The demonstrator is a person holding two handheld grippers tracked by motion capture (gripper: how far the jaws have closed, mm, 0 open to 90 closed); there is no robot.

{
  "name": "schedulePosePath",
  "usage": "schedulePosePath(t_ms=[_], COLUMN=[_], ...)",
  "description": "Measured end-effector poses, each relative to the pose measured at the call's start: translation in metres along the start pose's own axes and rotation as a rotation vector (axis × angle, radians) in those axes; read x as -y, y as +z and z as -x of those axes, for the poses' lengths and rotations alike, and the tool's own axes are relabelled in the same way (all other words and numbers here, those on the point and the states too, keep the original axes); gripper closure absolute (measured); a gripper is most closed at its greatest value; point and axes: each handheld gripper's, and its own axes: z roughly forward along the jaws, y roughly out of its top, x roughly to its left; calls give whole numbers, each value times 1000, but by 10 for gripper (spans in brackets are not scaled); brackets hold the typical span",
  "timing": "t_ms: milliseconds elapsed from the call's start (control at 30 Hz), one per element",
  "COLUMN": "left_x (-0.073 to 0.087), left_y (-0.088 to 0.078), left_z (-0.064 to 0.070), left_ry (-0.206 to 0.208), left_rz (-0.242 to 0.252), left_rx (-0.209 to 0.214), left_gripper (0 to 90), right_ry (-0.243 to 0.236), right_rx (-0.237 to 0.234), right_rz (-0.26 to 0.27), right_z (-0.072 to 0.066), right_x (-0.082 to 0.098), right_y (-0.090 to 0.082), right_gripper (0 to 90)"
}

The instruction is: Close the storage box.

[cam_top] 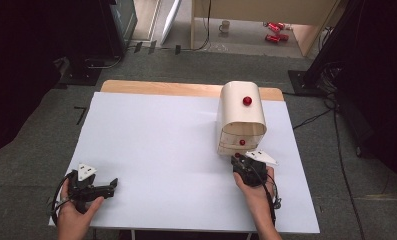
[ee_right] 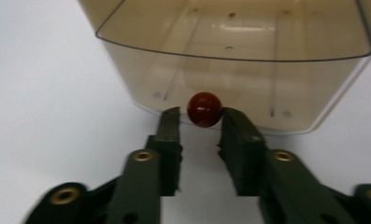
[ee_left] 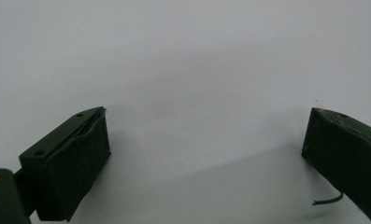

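Item: drawer unit [cam_top: 241, 117], bottom drawer [ee_right: 230, 60] out. We keep right gripper [ee_right: 199, 122] jaws slack beside its red knob [ee_right: 204, 109]; left gripper [ee_left: 206, 140] open, idle on tabletop [cam_top: 156, 150]. Remaining: judged, withdrawal.

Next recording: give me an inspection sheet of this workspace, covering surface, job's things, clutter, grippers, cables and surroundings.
Surface: white table top, wooden strip along the far edge.
Job's things: cream drawer box at the right, red top knob; its translucent drawer appears pulled out, with a red drawer knob.
Clutter: nothing seen on the table.
Grippers: right gripper has the drawer knob between its jaws, right jaw touching or nearly so, a slight gap at the left; left gripper wide open over bare table, near the front left corner.
Cables: one trails from each gripper; more lie on the floor at right.
Surroundings: grey carpet, a mug and red cans on the floor beyond.
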Motion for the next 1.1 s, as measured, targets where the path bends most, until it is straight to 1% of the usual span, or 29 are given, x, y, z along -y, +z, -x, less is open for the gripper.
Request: schedulePosePath(t_ms=[33,67,100,133,167,200,233,267,300,333,367,400,433,467,500,533,567,600,633,667,767,800,867,900,933,1100], left_x=[0,0,0,0,0,0,0,0,0,0,0,0,0,0,0,0,0,0,0,0,0,0,0,0,0,0], left_y=[0,0,0,0,0,0,0,0,0,0,0,0,0,0,0,0,0,0,0,0,0,0,0,0,0,0], left_z=[0,0,0,0,0,0,0,0,0,0,0,0,0,0,0,0,0,0,0,0,0,0,0,0,0,0], left_ry=[-1,0,0,0,0,0,0,0,0,0,0,0,0,0,0,0,0,0,0,0,0,0,0,0,0,0], left_rz=[1,0,0,0,0,0,0,0,0,0,0,0,0,0,0,0,0,0,0,0,0,0,0,0,0,-1], left_rx=[0,0,0,0,0,0,0,0,0,0,0,0,0,0,0,-1,-1,0,0,0,-1,-1,0,-1,-1,0], left_gripper=[10,10,10,10,10,10,10,10,10,9,10,10,10,10,10,10,10,10,10,10,10,10,10,9,9,10], right_ry=[0,-11,-38,-49,-49,-59,-70,-70,-103,-103,-96,-96,-75,-75,-80,-87,-92,-91,-91,-89,-89,-89,-81,-76,-76,-81], right_rx=[0,-12,-17,-17,-17,-12,-15,-15,-19,-19,-15,-15,-26,-26,-26,-17,6,13,13,20,33,33,43,58,58,75], right_rz=[0,0,-8,-16,-16,-37,-44,-44,-64,-64,-78,-78,-85,-85,-84,-83,-84,-84,-84,-88,-87,-87,-93,-104,-104,-123], right_z=[0,0,0,1,1,2,3,3,4,4,8,8,15,15,18,21,28,33,33,42,53,53,62,70,70,85], right_x=[0,1,4,6,6,9,10,10,14,14,17,17,20,20,22,24,28,29,29,34,39,39,44,48,48,57], right_y=[0,-1,-2,-3,-3,-6,-7,-7,-11,-11,-17,-17,-23,-23,-26,-29,-35,-38,-38,-45,-52,-52,-57,-60,-60,-67], right_gripper=[619,580,492,445,445,292,235,235,101,101,29,29,0,0,0,0,0,0,0,0,0,0,0,0,0,0])
